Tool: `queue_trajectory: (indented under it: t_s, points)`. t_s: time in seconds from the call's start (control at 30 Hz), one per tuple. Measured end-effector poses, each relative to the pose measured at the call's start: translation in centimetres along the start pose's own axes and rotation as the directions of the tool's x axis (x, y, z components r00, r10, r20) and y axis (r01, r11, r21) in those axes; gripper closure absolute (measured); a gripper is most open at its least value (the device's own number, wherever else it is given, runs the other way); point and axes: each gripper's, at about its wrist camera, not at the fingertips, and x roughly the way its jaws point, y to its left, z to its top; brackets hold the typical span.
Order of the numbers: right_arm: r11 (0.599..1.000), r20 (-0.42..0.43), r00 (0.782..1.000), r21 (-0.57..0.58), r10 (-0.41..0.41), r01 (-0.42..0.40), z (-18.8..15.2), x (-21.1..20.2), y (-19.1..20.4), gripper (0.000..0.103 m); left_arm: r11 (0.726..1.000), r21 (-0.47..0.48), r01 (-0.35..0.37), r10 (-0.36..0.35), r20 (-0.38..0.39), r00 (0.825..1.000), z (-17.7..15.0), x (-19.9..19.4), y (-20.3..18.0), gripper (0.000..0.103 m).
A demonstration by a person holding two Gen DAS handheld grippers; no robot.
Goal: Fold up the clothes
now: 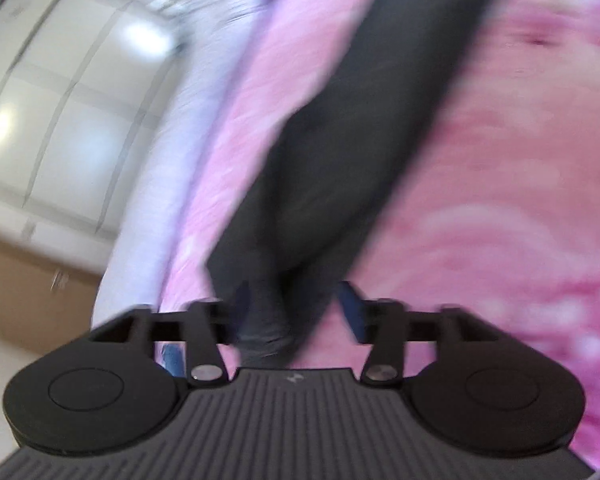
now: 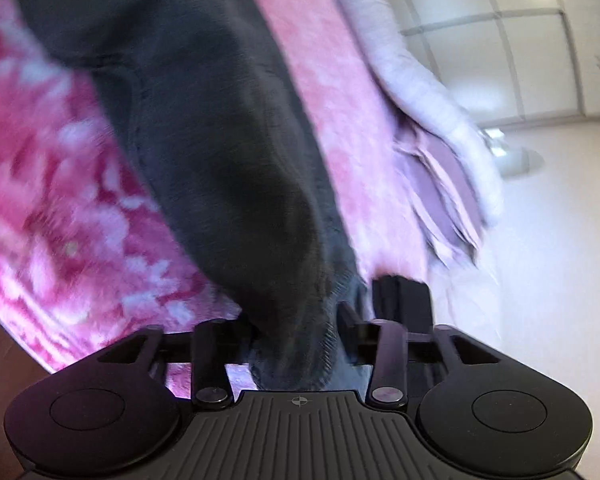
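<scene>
Pink blanket (image 1: 500, 200) underlies dark garment (image 1: 340, 128). My left gripper (image 1: 290, 312) and right gripper (image 2: 308, 320) stand part-open astride its ends, not clamping. I should align edges, then release flat.

i'm seeing a dark grey garment (image 2: 220, 152) of soft matt cloth lying between my right gripper (image 2: 300, 328) fingers, its ribbed body showing as matt black plastic. beyond the left gripper (image 1: 292, 312), the pink blanket (image 1: 500, 200) is looking fleecy, and the floor tiles (image 1: 60, 100) to the left are shining glossy.
</scene>
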Motion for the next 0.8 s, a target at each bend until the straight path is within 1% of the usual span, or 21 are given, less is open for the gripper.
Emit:
queue_trajectory:
  t_s: [0.07,0.13,0.17,0.2,0.23,0.27,0.3,0.33,0.4,0.47,0.5,0.53,0.57,0.6,0.63,0.67,0.7,0.73,0.77,0.8]
  points:
    - [0.999,-0.021,1.000,0.036,-0.020,0.020,0.4,-0.9,0.3,0.053,0.998,-0.057,-0.038,0.036,-0.037,0.999,-0.5,2.7,1.3,0.049]
    - [0.997,-0.036,0.998,0.060,-0.041,0.044,1.3,-1.5,0.7,0.053,0.998,-0.046,-0.049,0.047,-0.051,0.998,-0.6,5.5,1.4,0.049]
    - [0.997,-0.041,0.998,0.064,-0.048,0.051,2.2,-1.1,0.8,0.052,0.998,-0.027,-0.054,0.052,-0.061,0.997,-0.7,6.7,1.3,0.050]
    - [0.996,-0.040,0.998,0.068,-0.050,0.053,3.5,-0.2,0.4,0.052,0.998,-0.007,-0.058,0.057,-0.071,0.996,-0.7,7.9,1.1,0.058]
    - [0.996,-0.029,0.998,0.074,-0.054,0.056,4.0,-0.6,0.4,0.052,0.999,0.003,-0.046,0.046,-0.080,0.996,-0.8,8.7,1.2,0.079]
    - [0.995,-0.011,0.998,0.079,-0.061,0.061,4.4,-1.6,0.7,0.052,1.000,0.010,-0.023,0.024,-0.095,0.995,-0.6,9.2,1.7,0.089]
    - [0.994,0.007,0.997,0.079,-0.080,0.079,4.7,-2.2,0.6,0.052,1.000,0.015,-0.015,0.016,-0.101,0.995,-0.3,9.1,2.5,0.096]
    - [0.992,0.023,0.994,0.079,-0.102,0.100,4.9,-2.7,0.5,0.052,1.000,0.012,-0.002,0.003,-0.095,0.995,0.1,8.4,3.7,0.097]
    - [0.986,0.061,0.987,0.091,-0.145,0.140,5.6,-3.7,0.0,0.052,1.000,-0.014,0.003,-0.005,-0.071,0.997,1.3,6.2,7.5,0.097]
    - [0.978,0.104,0.978,0.124,-0.178,0.165,6.7,-4.5,-0.6,0.052,0.999,-0.041,0.030,-0.033,-0.082,0.996,2.5,4.5,11.8,0.096]
    - [0.976,0.130,0.974,0.144,-0.184,0.166,7.4,-4.9,-0.8,0.052,0.996,-0.053,0.070,-0.076,-0.109,0.991,3.2,4.3,13.8,0.096]
    - [0.975,0.157,0.970,0.149,-0.186,0.163,8.5,-5.2,-0.8,0.052,0.989,-0.068,0.130,-0.139,-0.148,0.979,3.9,4.6,15.3,0.093]
    - [0.975,0.185,0.965,0.151,-0.187,0.160,9.7,-5.6,-0.7,0.052,0.979,-0.086,0.183,-0.196,-0.186,0.963,4.4,5.5,16.7,0.091]
    - [0.976,0.212,0.959,0.153,-0.188,0.157,10.9,-5.9,-0.6,0.052,0.979,-0.090,0.185,-0.201,-0.212,0.956,4.6,7.1,17.2,0.085]
    - [0.977,0.242,0.953,0.148,-0.185,0.152,12.1,-6.2,-0.3,0.051,0.978,-0.093,0.186,-0.204,-0.238,0.950,4.7,8.8,17.6,0.074]
    - [0.979,0.271,0.946,0.143,-0.178,0.143,13.2,-6.1,0.1,0.051,0.977,-0.097,0.188,-0.207,-0.263,0.942,4.9,10.5,18.1,0.066]
    - [0.982,0.296,0.941,0.139,-0.163,0.126,14.5,-6.0,0.5,0.051,0.983,-0.101,0.151,-0.173,-0.282,0.944,4.6,12.0,17.7,0.056]
    - [0.985,0.315,0.939,0.140,-0.141,0.101,15.6,-6.1,0.9,0.051,0.988,-0.104,0.113,-0.139,-0.300,0.944,4.3,13.5,17.4,0.052]
    - [0.987,0.333,0.936,0.142,-0.117,0.073,16.6,-6.1,1.2,0.050,0.990,-0.109,0.089,-0.118,-0.300,0.947,3.5,14.9,16.9,0.052]
    - [0.989,0.351,0.932,0.143,-0.094,0.046,17.7,-6.1,1.6,0.050,0.992,-0.110,0.067,-0.097,-0.298,0.950,2.6,15.2,16.4,0.052]
